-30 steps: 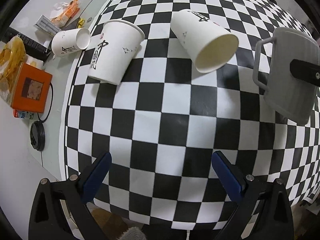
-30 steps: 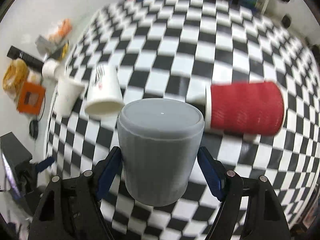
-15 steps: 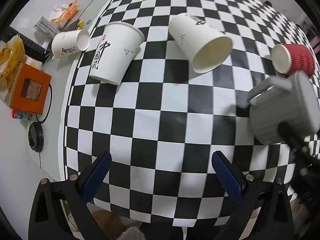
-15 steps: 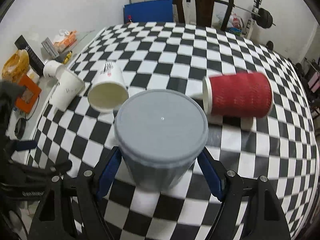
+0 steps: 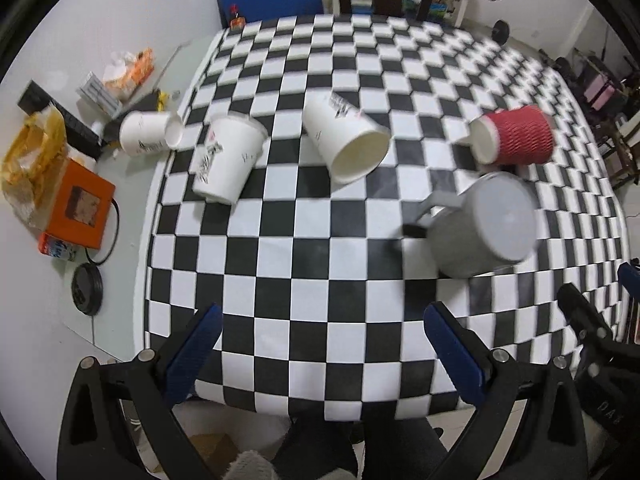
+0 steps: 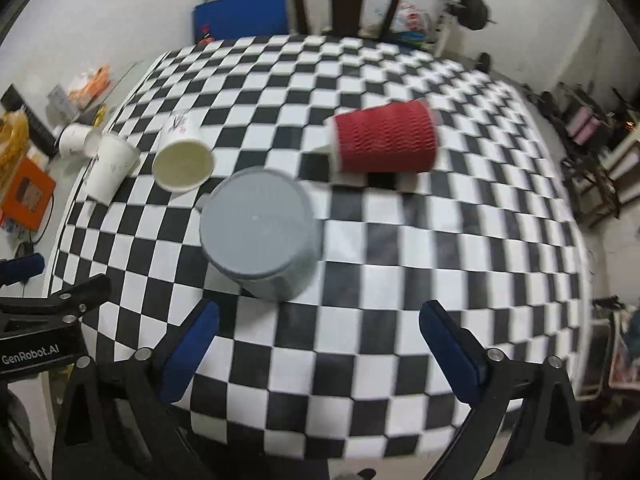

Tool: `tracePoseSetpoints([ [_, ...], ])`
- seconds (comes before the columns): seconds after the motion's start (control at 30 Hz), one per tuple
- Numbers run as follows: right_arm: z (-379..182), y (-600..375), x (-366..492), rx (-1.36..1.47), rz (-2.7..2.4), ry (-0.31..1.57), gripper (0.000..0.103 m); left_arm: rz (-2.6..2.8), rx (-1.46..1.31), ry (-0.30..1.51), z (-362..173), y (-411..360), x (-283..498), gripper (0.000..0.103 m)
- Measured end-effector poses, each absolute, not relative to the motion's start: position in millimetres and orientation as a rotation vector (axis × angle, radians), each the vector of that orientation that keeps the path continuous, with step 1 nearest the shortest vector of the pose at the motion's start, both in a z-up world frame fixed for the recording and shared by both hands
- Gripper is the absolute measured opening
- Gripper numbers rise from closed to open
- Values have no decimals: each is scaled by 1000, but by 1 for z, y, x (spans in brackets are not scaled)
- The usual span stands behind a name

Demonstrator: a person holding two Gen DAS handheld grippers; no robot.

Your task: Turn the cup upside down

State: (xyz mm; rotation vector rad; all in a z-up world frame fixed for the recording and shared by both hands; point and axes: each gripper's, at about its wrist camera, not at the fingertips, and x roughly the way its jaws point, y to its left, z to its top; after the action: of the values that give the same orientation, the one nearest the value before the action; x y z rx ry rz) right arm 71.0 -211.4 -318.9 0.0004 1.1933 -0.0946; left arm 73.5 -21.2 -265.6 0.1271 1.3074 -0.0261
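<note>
Both views high over checkered table (image 5: pixel 320 264)

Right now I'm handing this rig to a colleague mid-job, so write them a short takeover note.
Left claw: open, empty, held over the near table edge.
Right claw: open, empty, clear of the mug.
Grey mug: released, standing upside down on the checkered table, base up, handle toward the paper cups.
Red ribbed cup: on its side behind the mug.
Two white paper cups: on their sides, further left; a third small one lies off the cloth.
Done: the mug flip.
Left: any other cups, if they need flipping too.
</note>
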Motion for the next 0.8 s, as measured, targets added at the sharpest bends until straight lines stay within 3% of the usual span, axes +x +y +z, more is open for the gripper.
tracePoseSetpoints([
  [0.37,-193,-231,40,4,-196,1125,103,-85,111,1147,-141,-36,50,103],
  [0.8,-91,-235,8,41,-253,1140,103,-63,95,1114,-72,-38,22,103],
])
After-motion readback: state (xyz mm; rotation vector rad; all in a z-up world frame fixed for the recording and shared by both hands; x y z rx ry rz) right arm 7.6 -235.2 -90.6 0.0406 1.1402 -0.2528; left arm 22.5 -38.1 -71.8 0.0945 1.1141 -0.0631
